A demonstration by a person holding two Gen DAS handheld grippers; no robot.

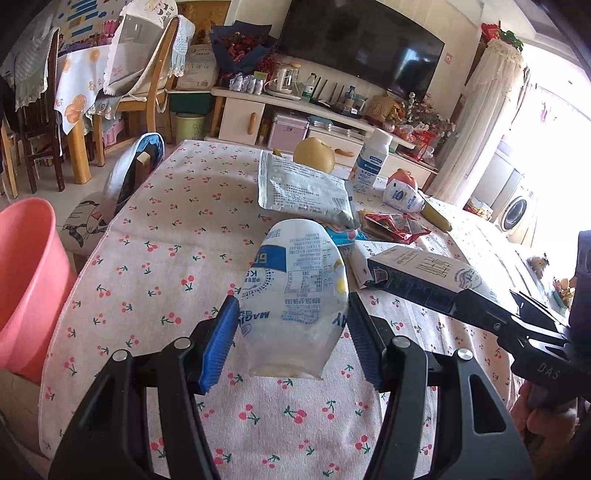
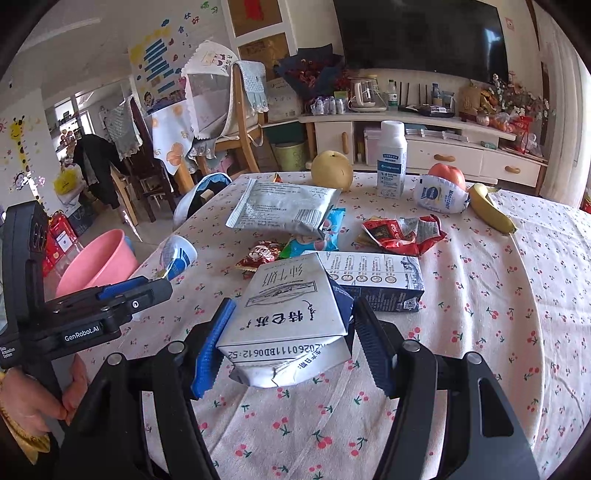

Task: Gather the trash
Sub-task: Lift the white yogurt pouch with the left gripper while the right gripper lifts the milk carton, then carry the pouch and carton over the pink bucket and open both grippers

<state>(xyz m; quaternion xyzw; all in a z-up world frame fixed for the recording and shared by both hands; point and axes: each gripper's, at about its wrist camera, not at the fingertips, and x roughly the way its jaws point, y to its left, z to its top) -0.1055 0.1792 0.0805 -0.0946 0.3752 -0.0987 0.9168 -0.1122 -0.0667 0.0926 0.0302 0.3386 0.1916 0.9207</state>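
Looking empty, light and crushable, the yogurt cup (image 1: 295, 295) and milk carton (image 2: 291, 321) hang above the bench (image 1: 166, 229), each clamped across its middle. Left fingers (image 1: 218, 347) pinch the cup, right fingers (image 2: 210, 350) the carton, both grippers angled downward; pink tub (image 1: 26, 280) near left.

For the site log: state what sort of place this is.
Most likely a home living and dining room: a television above a low cabinet, wooden dining chairs, and a table with a cherry-print cloth.
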